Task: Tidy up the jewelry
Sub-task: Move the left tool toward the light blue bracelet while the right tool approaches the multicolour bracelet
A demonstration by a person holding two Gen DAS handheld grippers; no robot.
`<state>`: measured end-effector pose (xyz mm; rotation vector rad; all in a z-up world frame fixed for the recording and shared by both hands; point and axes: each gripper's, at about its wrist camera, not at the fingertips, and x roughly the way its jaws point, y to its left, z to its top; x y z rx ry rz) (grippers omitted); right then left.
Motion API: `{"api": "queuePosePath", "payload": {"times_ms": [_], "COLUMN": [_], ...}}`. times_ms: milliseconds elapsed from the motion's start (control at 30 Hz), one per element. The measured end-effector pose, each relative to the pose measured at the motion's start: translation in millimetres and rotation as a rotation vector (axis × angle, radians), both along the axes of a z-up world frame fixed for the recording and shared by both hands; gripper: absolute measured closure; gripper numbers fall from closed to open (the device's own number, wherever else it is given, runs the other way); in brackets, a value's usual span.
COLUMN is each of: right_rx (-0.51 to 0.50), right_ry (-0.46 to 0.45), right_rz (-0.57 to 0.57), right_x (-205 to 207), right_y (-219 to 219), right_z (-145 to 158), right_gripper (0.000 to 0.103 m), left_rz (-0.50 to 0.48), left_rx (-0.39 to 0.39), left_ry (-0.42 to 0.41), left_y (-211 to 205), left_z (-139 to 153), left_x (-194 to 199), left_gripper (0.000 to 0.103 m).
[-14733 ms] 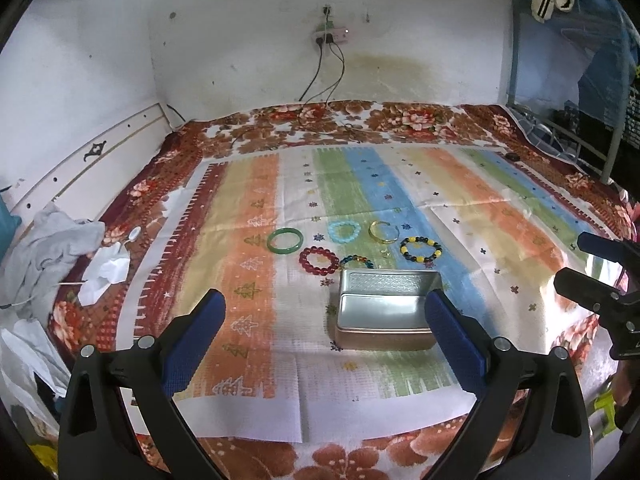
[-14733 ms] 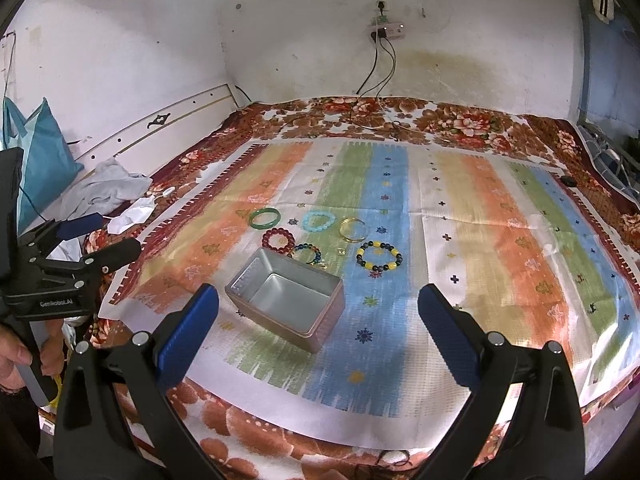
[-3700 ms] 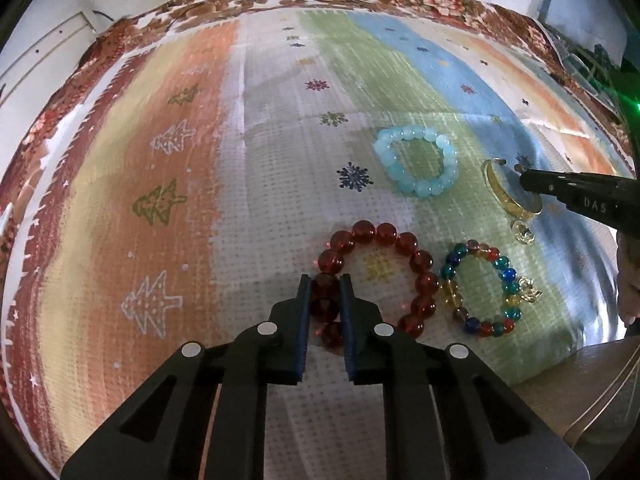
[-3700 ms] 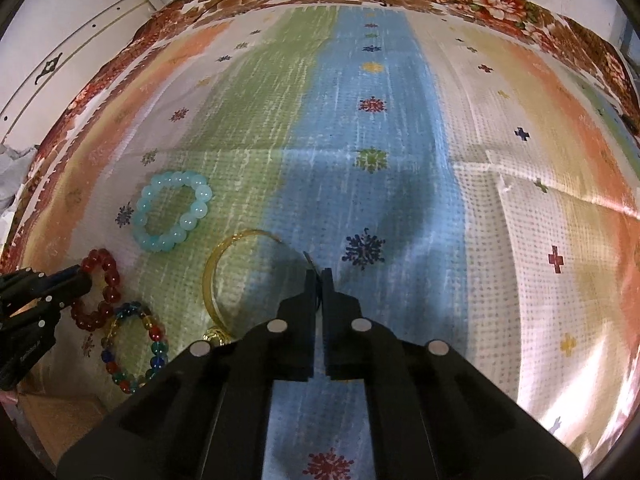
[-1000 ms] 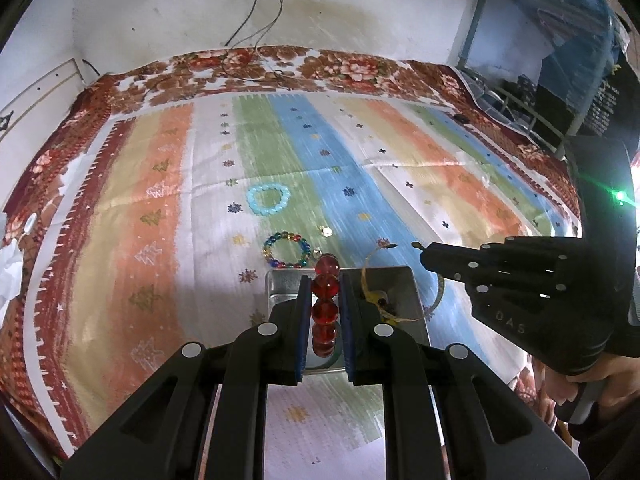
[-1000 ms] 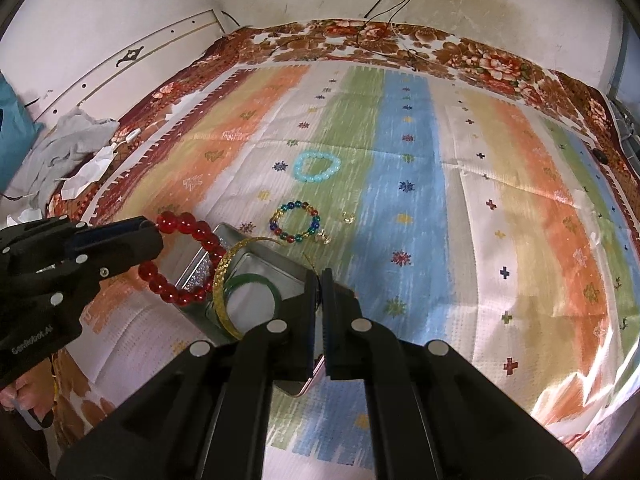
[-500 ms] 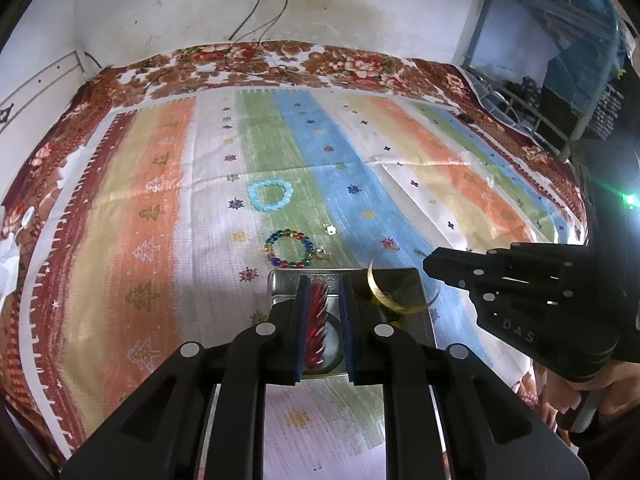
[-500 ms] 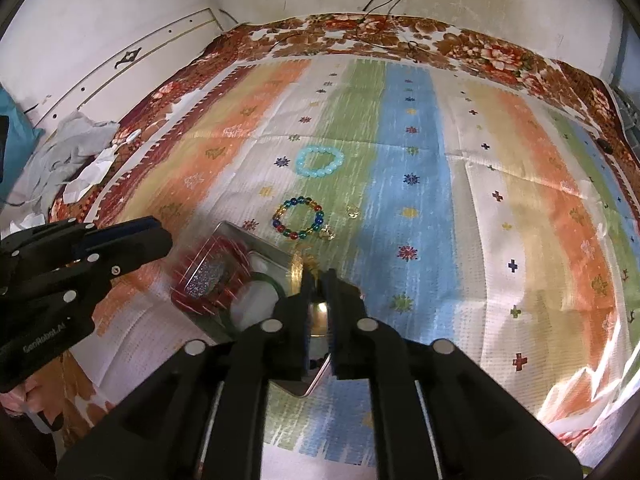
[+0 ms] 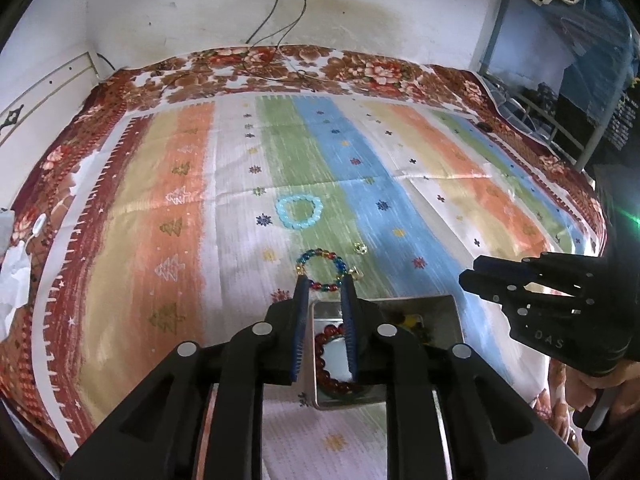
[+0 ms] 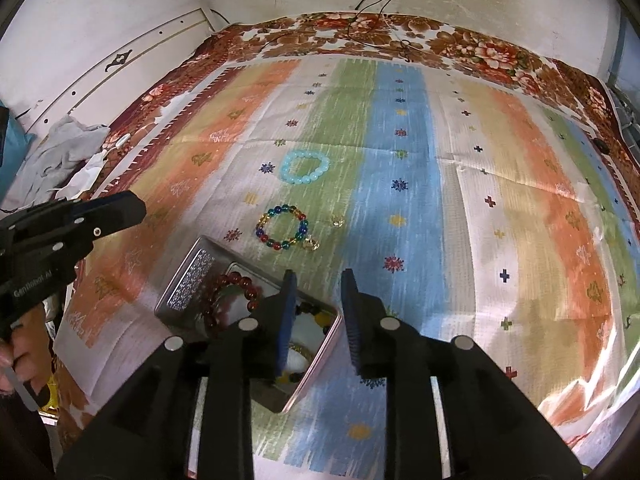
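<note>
A metal tin (image 9: 448, 308) (image 10: 188, 276) sits on the striped cloth at the near edge. The red bead bracelet (image 9: 326, 360) (image 10: 232, 292) lies inside it with other jewelry. My left gripper (image 9: 324, 284) is open and empty just above the tin. My right gripper (image 10: 318, 280) is open and empty over the tin's right rim. A multicolour bead bracelet (image 9: 320, 270) (image 10: 282, 226) and a light blue bead bracelet (image 9: 299, 211) (image 10: 305, 166) lie on the cloth beyond the tin. A small gold charm (image 9: 360, 247) (image 10: 337, 221) lies to their right.
The striped cloth (image 9: 420, 160) covers a floral bedspread (image 10: 400, 32) against a white wall. Grey and white clothes (image 10: 64, 152) lie at the left edge. A cable (image 9: 280, 12) hangs from a wall socket. A blue metal frame (image 9: 540, 92) stands at the right.
Both grippers have opened a little. The red bead bracelet dropped from my left gripper into the tin, and the gold bangle left my right gripper and went into the tin.
</note>
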<state>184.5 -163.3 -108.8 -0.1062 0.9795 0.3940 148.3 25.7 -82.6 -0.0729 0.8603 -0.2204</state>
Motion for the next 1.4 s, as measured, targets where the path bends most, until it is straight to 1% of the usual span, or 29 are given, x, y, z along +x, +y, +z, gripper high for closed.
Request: {"api": "queuePosePath", "payload": {"times_ms": [67, 100, 133, 167, 267, 567, 700, 833, 1167, 1367, 1400], "right_rx": [-0.002, -0.002, -0.004, -0.006, -0.013, -0.034, -0.049, -0.048, -0.052, -0.056, -0.06], "right_ry": [-0.001, -0.001, 0.001, 0.002, 0.007, 0.034, 0.049, 0.075, 0.125, 0.153, 0.159], "right_rz": [-0.006, -0.008, -0.009, -0.009, -0.01, -0.005, 0.012, 0.036, 0.103, 0.124, 0.129], "right_x": [2.8, 6.1, 9.4, 13.7, 25.0, 57.2, 67.5, 80.9, 107.9, 120.8, 123.1], "right_y": [-0.6, -1.1, -1.4, -1.8, -2.9, -5.5, -3.0, -0.7, 13.5, 20.7, 21.2], "right_z": [0.1, 0.2, -0.2, 0.0, -2.0, -12.9, -21.4, -30.6, -50.2, -62.0, -64.1], "right_gripper": [0.071, 0.068, 0.068, 0.068, 0.066, 0.064, 0.062, 0.056, 0.056, 0.054, 0.053], "left_rz": [0.0, 0.0, 0.0, -0.002, -0.008, 0.005, 0.001, 0.001, 0.0, -0.012, -0.012], "left_rx": [0.0, 0.006, 0.009, 0.011, 0.027, 0.021, 0.025, 0.019, 0.015, 0.012, 0.011], "left_ry": [0.003, 0.005, 0.007, 0.011, 0.019, 0.063, 0.08, 0.097, 0.131, 0.156, 0.161], "left_y": [1.8, 2.5, 3.4, 3.3, 2.2, 10.1, 9.7, 10.2, 11.0, 8.7, 8.9], "left_z": [-0.4, -1.1, -1.9, -3.0, -6.9, -22.5, -30.3, -37.2, -55.0, -69.4, -72.2], "left_x": [3.9, 7.5, 10.7, 13.8, 25.1, 63.1, 76.3, 88.3, 122.0, 137.3, 139.6], "left_gripper": [0.083, 0.079, 0.075, 0.075, 0.074, 0.075, 0.075, 0.075, 0.075, 0.074, 0.074]}}
